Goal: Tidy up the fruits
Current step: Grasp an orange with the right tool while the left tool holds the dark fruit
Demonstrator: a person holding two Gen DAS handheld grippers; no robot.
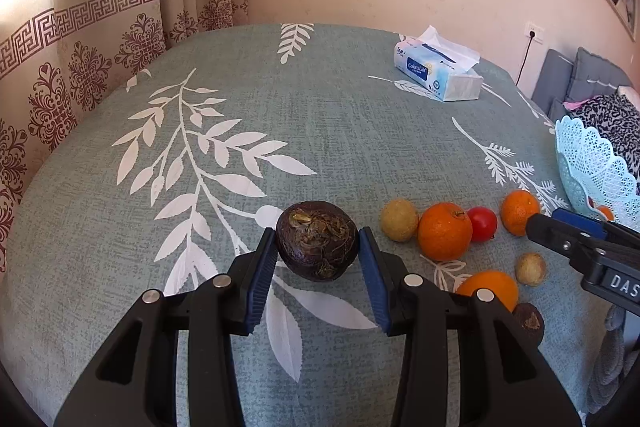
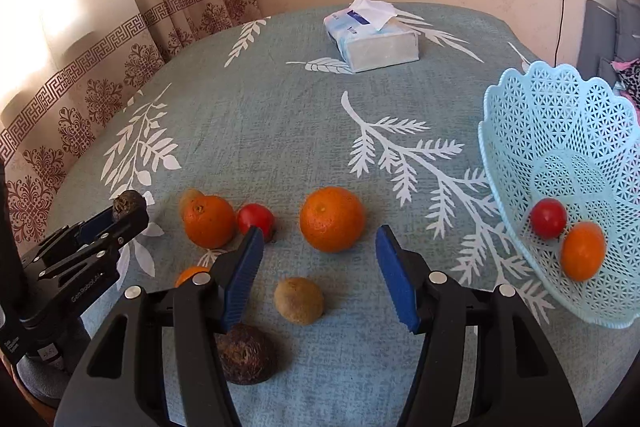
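Observation:
My left gripper [image 1: 318, 247] is shut on a dark purple-brown round fruit [image 1: 317, 246], held just above the cloth; it also shows in the right wrist view [image 2: 127, 205]. My right gripper [image 2: 318, 259] is open and empty, above an orange [image 2: 332, 219] and a small tan fruit [image 2: 299, 300]. Loose on the cloth lie another orange [image 2: 209, 221], a red tomato [image 2: 256, 220], a partly hidden orange [image 2: 191, 274] and a second dark fruit [image 2: 245, 353]. A light-blue lattice basket [image 2: 520, 147] at the right holds a tomato [image 2: 548, 218] and an orange [image 2: 583, 250].
A tissue pack [image 2: 374, 37] lies at the far side of the teal leaf-print tablecloth [image 2: 280, 131]. Patterned curtains [image 1: 80, 75] hang on the left. A grey sofa [image 1: 580, 83] stands beyond the table's right edge.

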